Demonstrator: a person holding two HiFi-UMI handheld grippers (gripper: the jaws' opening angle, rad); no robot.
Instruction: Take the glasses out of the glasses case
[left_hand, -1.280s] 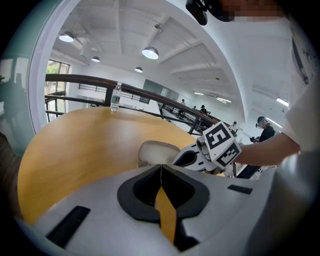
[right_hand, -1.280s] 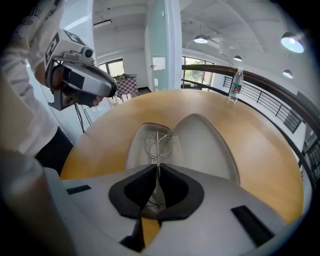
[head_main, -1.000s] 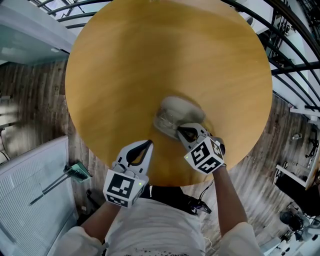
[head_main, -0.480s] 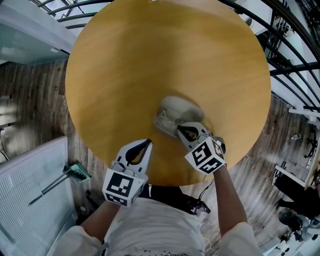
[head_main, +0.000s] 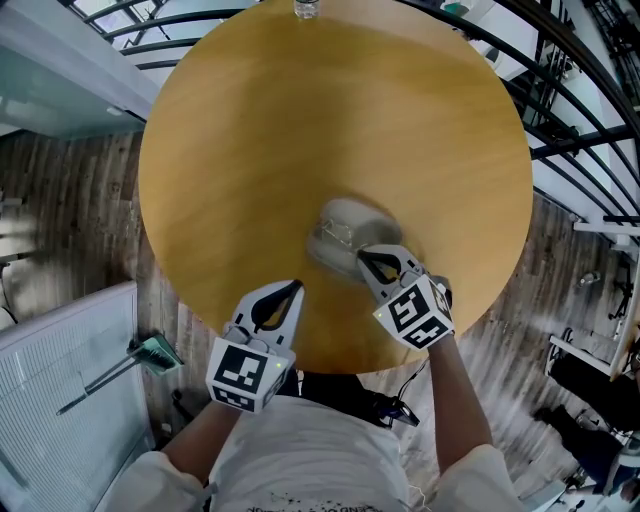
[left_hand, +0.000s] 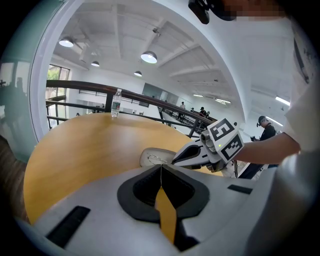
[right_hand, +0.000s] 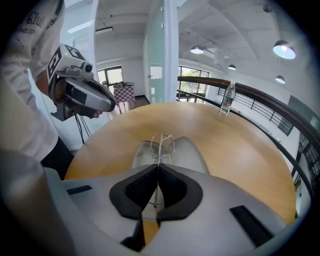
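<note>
An open pale grey glasses case (head_main: 348, 222) lies on the round wooden table (head_main: 260, 150), near its front edge. Thin wire-framed glasses (right_hand: 161, 143) stand over the case's shells (right_hand: 187, 150). My right gripper (head_main: 369, 262) is at the case's near end, shut on a thin wire arm of the glasses (head_main: 335, 240). My left gripper (head_main: 289, 291) hovers over the table's front edge to the left of the case, shut with nothing in it. From the left gripper view the case (left_hand: 151, 157) and the right gripper (left_hand: 176, 160) show just beyond my own jaws.
A clear water bottle (head_main: 307, 8) stands at the table's far edge, also seen as the bottle (right_hand: 227, 99) and the bottle (left_hand: 116, 102). A dark railing (right_hand: 260, 97) runs behind the table. A brush (head_main: 150, 352) lies on the wooden floor at the left.
Both grippers have kept almost still, the right one staying shut on the glasses. The head view has shifted a little, bringing the bottle into sight at the top.
</note>
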